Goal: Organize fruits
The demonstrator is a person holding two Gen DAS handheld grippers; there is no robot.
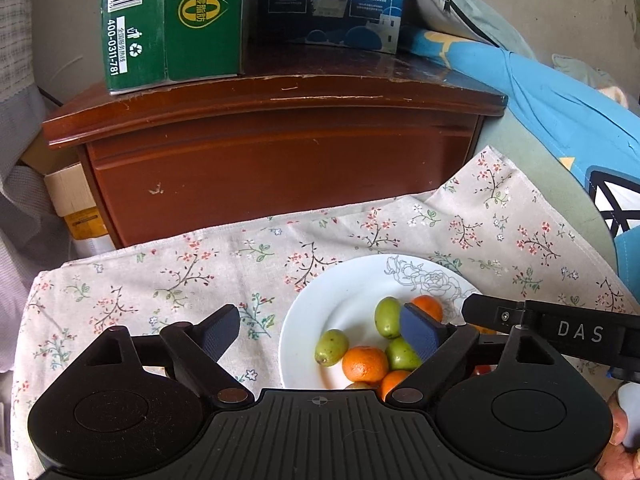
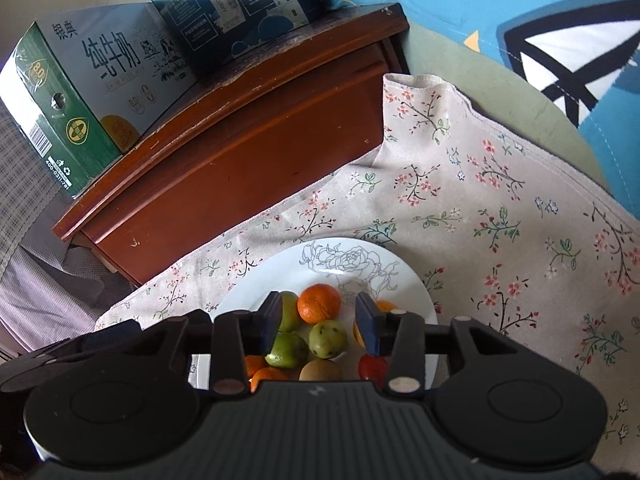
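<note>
Plate [image 2: 404, 280]: white, with a grey rose outline drawn on its far part; lying on the floral cloth [image 2: 500, 208], in front of the wooden nightstand [image 2: 240, 152].
Plate contents: small fruits heaped on the near half, the far half bare.
Oranges: at least four visible, one in full at the far side of the heap [image 2: 319, 303], others partly hidden by the claws.
Green fruits: three counted in the right wrist view, one speckled [image 2: 328, 339].
Other fruit: one brownish fruit [image 2: 320, 370] and one red fruit [image 2: 373, 366] at the near edge of the plate, only partly seen.
Left claw [image 1: 318, 334]: spread wide, holding nothing, over the plate's left edge.
Right claw [image 2: 318, 326]: spread, nothing pinched, fingers standing either side of the heap on the plate.
Cartons: two on the nightstand behind the plate, one green milk carton [image 2: 76, 120] and one blue carton [image 2: 240, 4].
</note>
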